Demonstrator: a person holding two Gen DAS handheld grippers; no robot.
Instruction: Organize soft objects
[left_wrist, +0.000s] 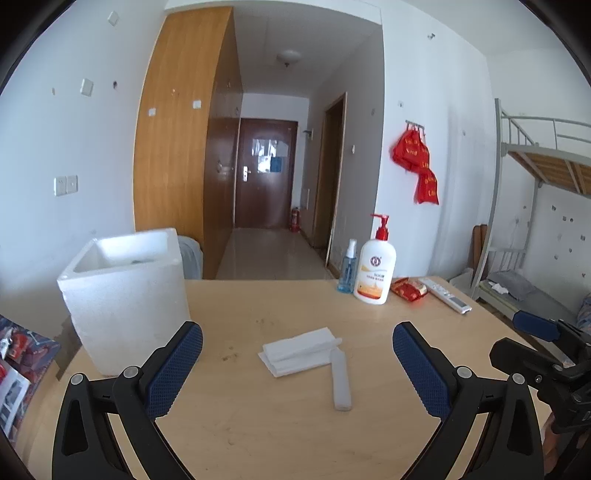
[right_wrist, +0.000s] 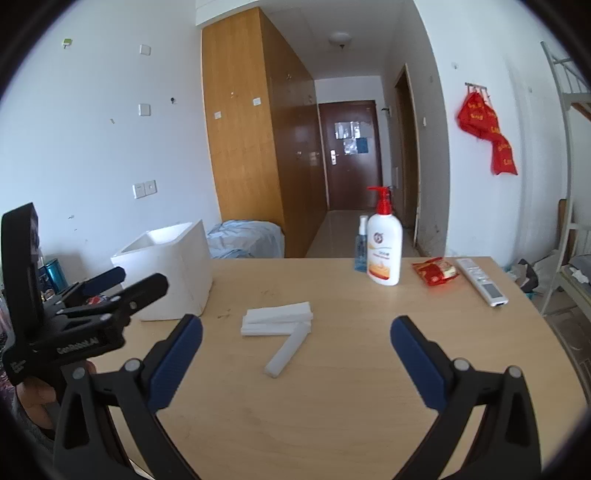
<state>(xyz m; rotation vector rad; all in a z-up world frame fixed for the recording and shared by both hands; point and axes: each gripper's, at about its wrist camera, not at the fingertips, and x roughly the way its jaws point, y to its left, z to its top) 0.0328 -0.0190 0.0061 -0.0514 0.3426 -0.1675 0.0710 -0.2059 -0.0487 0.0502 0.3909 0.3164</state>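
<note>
A small stack of white foam strips (left_wrist: 299, 350) (right_wrist: 277, 318) lies in the middle of the wooden table. One more foam strip (left_wrist: 340, 380) (right_wrist: 288, 349) lies loose against the stack's near right corner. A white foam box (left_wrist: 125, 306) (right_wrist: 170, 273), open at the top, stands at the table's left. My left gripper (left_wrist: 297, 363) hovers open just short of the strips, nothing between its fingers. My right gripper (right_wrist: 295, 354) is also open and empty, a little nearer than the loose strip. Each gripper shows at the edge of the other's view.
At the table's far side stand a white lotion pump bottle (left_wrist: 375, 269) (right_wrist: 384, 247) and a small blue spray bottle (left_wrist: 346, 271). To their right lie a red snack packet (right_wrist: 436, 271) and a remote control (right_wrist: 480, 282). A bunk bed (left_wrist: 535, 206) is at the right.
</note>
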